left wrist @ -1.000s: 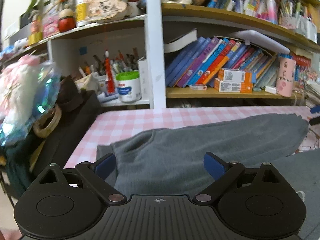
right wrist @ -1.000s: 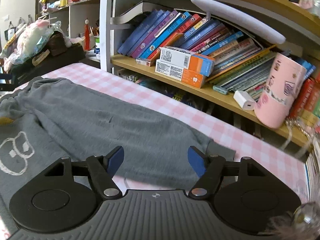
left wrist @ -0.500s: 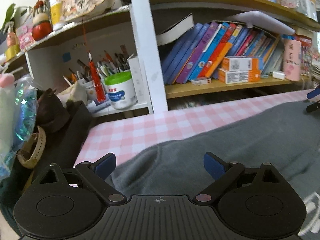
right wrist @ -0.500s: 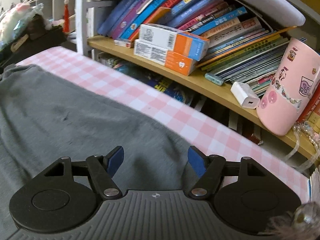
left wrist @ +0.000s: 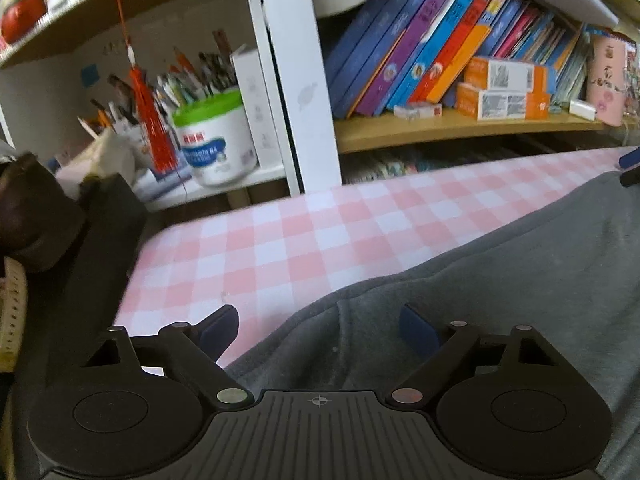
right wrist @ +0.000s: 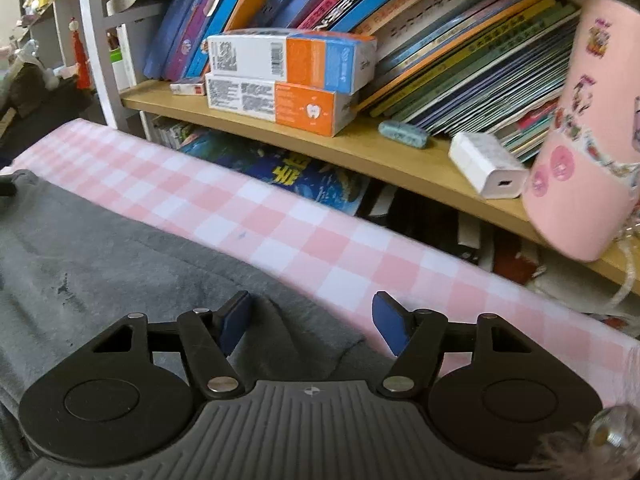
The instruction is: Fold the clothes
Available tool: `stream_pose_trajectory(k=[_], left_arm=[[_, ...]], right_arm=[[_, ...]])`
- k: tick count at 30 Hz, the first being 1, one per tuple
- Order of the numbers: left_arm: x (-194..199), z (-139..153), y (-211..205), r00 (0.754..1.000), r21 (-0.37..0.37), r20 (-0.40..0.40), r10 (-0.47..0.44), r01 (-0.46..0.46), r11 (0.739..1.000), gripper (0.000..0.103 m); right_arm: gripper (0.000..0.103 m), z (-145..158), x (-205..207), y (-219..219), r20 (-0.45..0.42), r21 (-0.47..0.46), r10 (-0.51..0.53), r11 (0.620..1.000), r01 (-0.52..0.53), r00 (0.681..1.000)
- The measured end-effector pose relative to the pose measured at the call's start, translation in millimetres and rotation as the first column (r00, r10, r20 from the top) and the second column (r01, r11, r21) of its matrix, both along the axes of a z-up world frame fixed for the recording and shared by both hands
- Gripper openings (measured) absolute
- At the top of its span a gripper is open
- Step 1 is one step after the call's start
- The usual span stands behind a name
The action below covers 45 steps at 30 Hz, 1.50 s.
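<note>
- Grey, soft fleece-like garment lies spread on the pink-and-white checked counter, its far edge running along the side nearest the shelves; the same cloth shows in the right wrist view.
- Judging by its drape and the small ridge near the left edge, it looks limp and thick, light enough to lift by an edge, likely to sag and bunch instead of holding a crease.
- Good places to take hold, I judge: the hem corners at the far edge, where the cloth ends against bare check.
- Left tool stands wide open, holding nothing, its blue pads straddling the left corner of the cloth.
- Right tool is likewise wide open and empty, over the right corner.
- Beyond the counter stand a wooden shelf of slanted books, two orange-and-white boxes and a pink cylindrical tin.
</note>
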<state>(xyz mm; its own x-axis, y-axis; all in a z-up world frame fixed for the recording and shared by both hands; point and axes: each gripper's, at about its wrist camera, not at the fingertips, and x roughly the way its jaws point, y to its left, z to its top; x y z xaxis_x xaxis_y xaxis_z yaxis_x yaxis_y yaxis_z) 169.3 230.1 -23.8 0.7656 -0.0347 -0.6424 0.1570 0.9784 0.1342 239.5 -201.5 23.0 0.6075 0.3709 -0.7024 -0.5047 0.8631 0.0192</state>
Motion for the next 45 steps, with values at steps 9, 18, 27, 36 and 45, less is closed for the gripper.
stream_pose_trajectory(k=[9,18,27,36,45], left_arm=[[2.0,-1.7,11.0,0.999,-0.148,-0.044,-0.015,0.008,0.989,0.062],[-24.1,16.8,8.5,1.000,-0.178,-0.017,-0.001,-0.002,0.984,0.015],[-108.6,69.5,-4.2,0.985,-0.190,0.170,0.002,0.031,0.981,0.015],[-217.6,80.9,-24.4,0.966,-0.154,0.259,-0.010,0.051,0.987,0.015],[-293.0,42.6,-30.8,0.976,-0.187,0.217,0.020,0.021,0.982,0.017]], right_arm=[[0.051,-2.0,-4.7,-0.5,-0.006,0.037,0.009,0.999,-0.009,1.000],[0.013,5.3,-46.8,23.8,0.146,-0.064,0.018,0.998,-0.008,0.989],[0.012,51.4,-133.9,8.1,0.330,-0.004,-0.024,1.000,0.027,0.944],[0.012,56.6,-269.1,-15.5,0.415,-0.071,0.048,0.997,-0.020,0.908],[0.011,25.8,-352.7,-31.2,0.310,-0.127,0.082,0.991,-0.044,0.947]])
